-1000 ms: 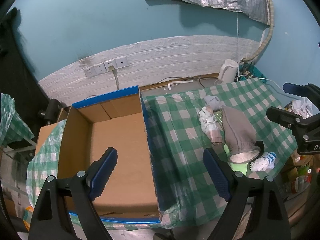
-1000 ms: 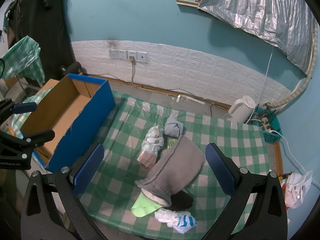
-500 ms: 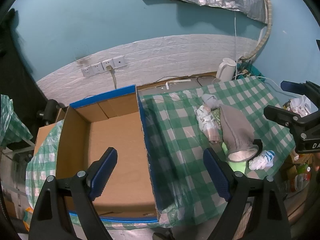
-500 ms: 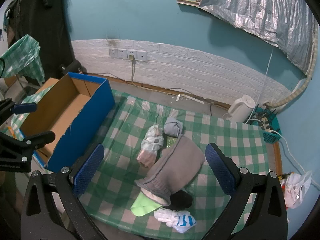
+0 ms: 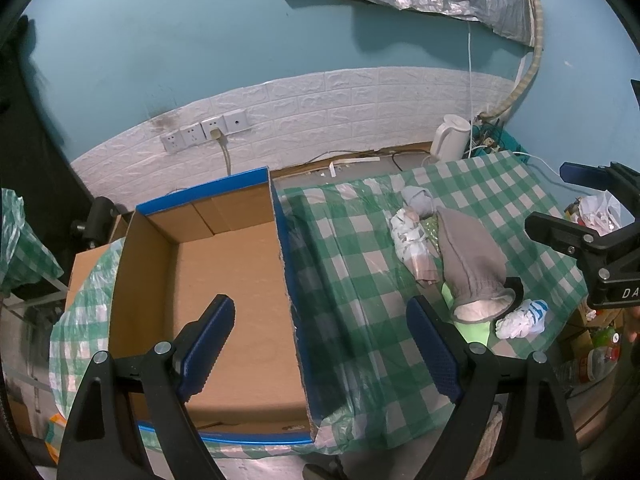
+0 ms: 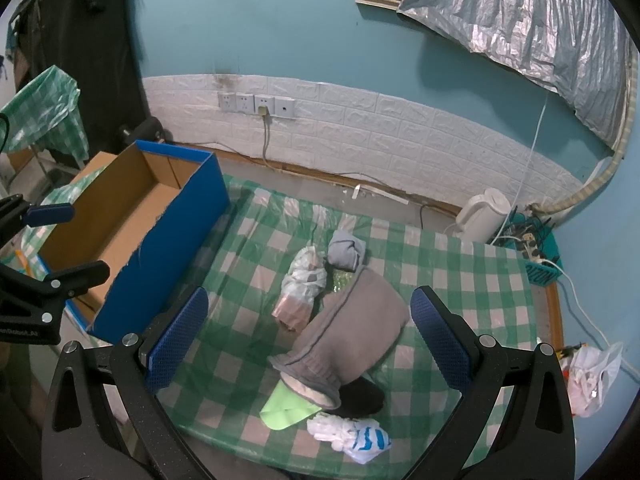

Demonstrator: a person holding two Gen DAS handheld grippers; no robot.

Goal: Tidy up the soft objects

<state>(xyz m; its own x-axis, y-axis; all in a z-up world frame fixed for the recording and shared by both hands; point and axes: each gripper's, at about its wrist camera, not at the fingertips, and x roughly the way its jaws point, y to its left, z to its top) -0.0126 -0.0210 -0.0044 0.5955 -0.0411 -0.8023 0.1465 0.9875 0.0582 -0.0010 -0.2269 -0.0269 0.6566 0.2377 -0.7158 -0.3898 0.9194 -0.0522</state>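
The soft objects, a grey hat [image 6: 352, 328], a green cloth [image 6: 286, 410] and rolled socks [image 6: 352, 438], lay heaped on the checked bench [image 6: 248, 344], well apart from the cardboard box [image 5: 236, 280]. Both the right gripper [image 6: 308, 340] and the left gripper [image 5: 320, 344] had fingers wide open and held nothing. Something dark, perhaps another garment, lay under the hat; a grab there could drag neighbours off the edge.
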